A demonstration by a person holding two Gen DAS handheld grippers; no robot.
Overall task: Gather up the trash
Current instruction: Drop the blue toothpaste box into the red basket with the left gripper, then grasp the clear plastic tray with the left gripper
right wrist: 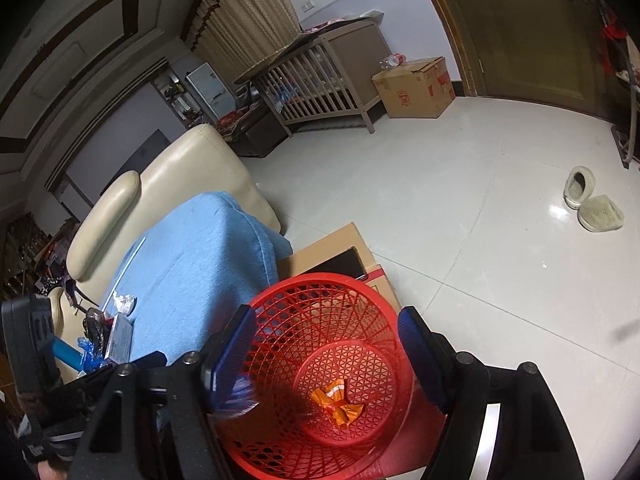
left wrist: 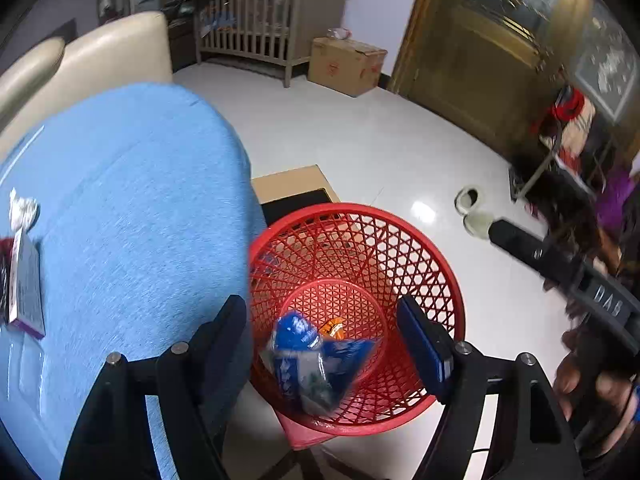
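Left claw (left wrist: 322, 336) spread wide above the red plastic lattice basket (left wrist: 436, 256), crumpled blue-and-white wrapper (left wrist: 316, 356) loose between its fingers; right claw (right wrist: 326, 350) also apart.

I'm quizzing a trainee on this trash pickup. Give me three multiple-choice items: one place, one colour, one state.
1. Where does the orange wrapper lie?
A. on the blue cloth
B. at the bottom of the basket
C. on the floor tiles

2. What colour is the mesh basket?
A. red
B. green
C. white

3. How do the left gripper jaws stand?
A. shut on the basket rim
B. shut on a slipper
C. open above the basket

Answers: 1 B, it shows through the basket mouth in the right wrist view. 2 A, its lattice wall is red in both views. 3 C, the jaws stand apart, the blue-and-white wrapper between them.
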